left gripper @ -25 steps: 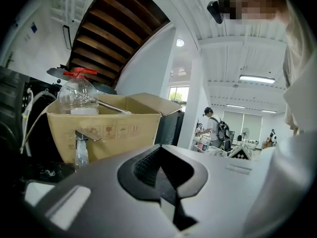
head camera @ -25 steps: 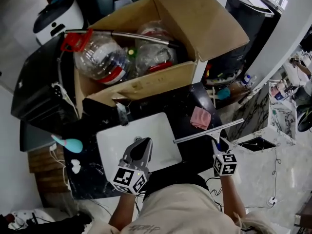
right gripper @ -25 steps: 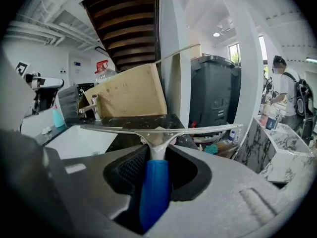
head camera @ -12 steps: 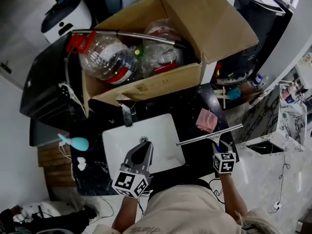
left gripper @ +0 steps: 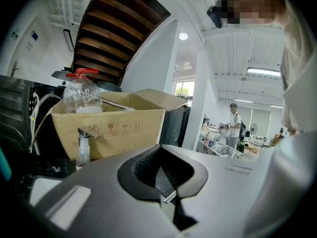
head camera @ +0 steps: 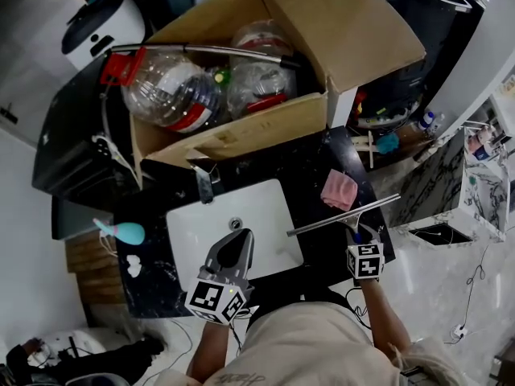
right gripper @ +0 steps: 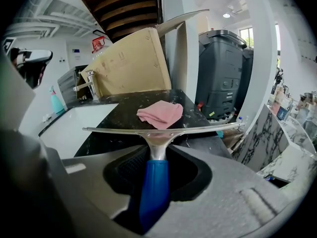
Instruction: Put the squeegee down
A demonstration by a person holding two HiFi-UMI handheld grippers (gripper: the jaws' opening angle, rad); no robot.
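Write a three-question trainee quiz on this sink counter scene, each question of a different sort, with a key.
1. Multiple choice: what does the right gripper hold? A) a sponge B) a squeegee C) a brush
2. True or false: the pink cloth lies on the black counter, not in the white sink.
3. Fill in: the cardboard box behind the sink holds clear plastic ____.

Key: 1 B; 2 true; 3 bottles.
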